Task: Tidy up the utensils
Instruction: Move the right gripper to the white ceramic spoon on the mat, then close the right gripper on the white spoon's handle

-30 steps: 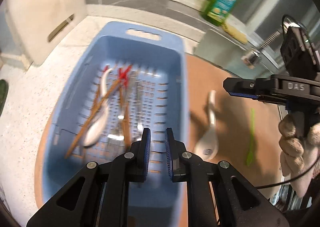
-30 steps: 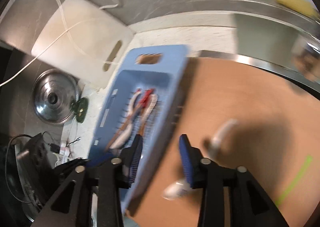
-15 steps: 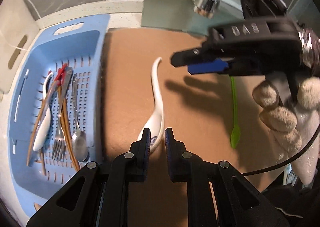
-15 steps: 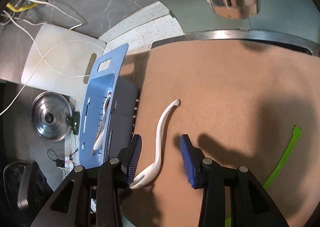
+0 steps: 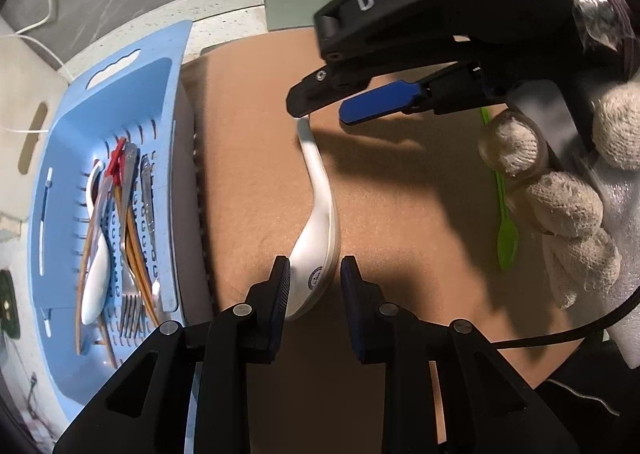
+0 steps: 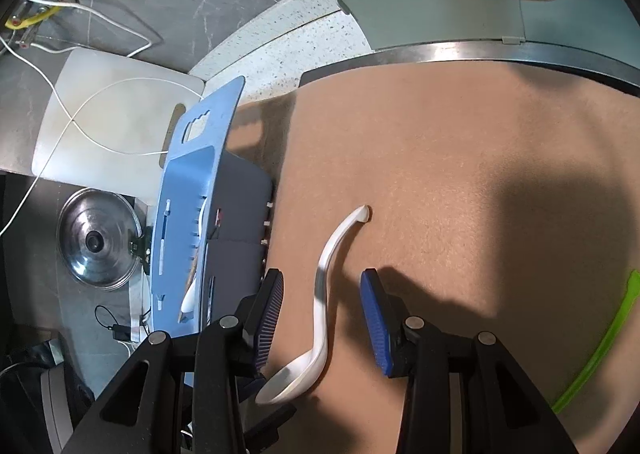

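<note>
While most utensils already lie in the blue basket (image 5: 168,126), 2 remain out: the white spoon (image 5: 320,210) between both grippers' spread fingers, and a green spoon (image 5: 507,230) beyond.

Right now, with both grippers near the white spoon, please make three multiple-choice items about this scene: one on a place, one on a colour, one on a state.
1. Where does the white spoon lie?
A. inside the blue basket
B. on the brown mat
C. on the pot lid

2. What colour is the thin utensil lying apart on the brown mat?
A. red
B. black
C. green

3. How does the left gripper stand at the spoon's bowl?
A. open, one finger on each side
C. shut above the basket
B. shut tight on the handle

Answers:
1 B: the spoon rests on the mat, beside the blue basket, not in it.
2 C: it shows bright green in both views.
3 A: the left wrist view shows a gap, with the bowl between the fingers.
</note>
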